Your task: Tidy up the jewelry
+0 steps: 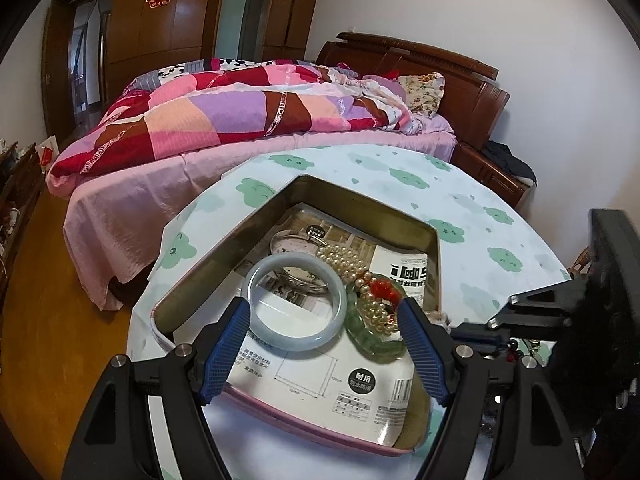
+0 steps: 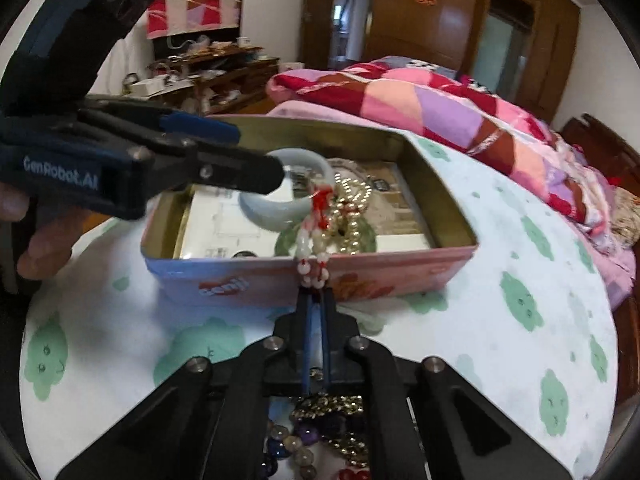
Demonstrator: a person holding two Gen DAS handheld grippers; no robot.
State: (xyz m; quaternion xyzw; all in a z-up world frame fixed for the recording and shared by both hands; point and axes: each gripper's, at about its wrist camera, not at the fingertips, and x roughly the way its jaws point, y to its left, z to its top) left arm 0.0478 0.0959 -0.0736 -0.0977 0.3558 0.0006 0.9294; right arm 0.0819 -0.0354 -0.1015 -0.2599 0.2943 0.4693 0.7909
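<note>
A pink tin box [image 1: 192,280] [image 2: 248,276] sits on the round table. Inside lie a pale jade bangle [image 1: 294,302] [image 2: 276,206], a green bangle [image 1: 368,340], a pearl strand [image 1: 344,260] with a red charm [image 1: 384,290], and a small mirror [image 1: 288,246]. My left gripper [image 1: 322,320] is open over the box, its blue pads either side of the two bangles. My right gripper [image 2: 316,292] is shut on a white-and-red bead bracelet [image 2: 314,248], holding it at the box's near wall.
The table [image 2: 500,320] has a white cloth with green clouds. Loose bead jewelry [image 2: 320,432] lies under my right gripper. A bed with a patchwork quilt [image 1: 224,116] stands behind the table. Wooden wardrobes [image 1: 172,20] line the far wall.
</note>
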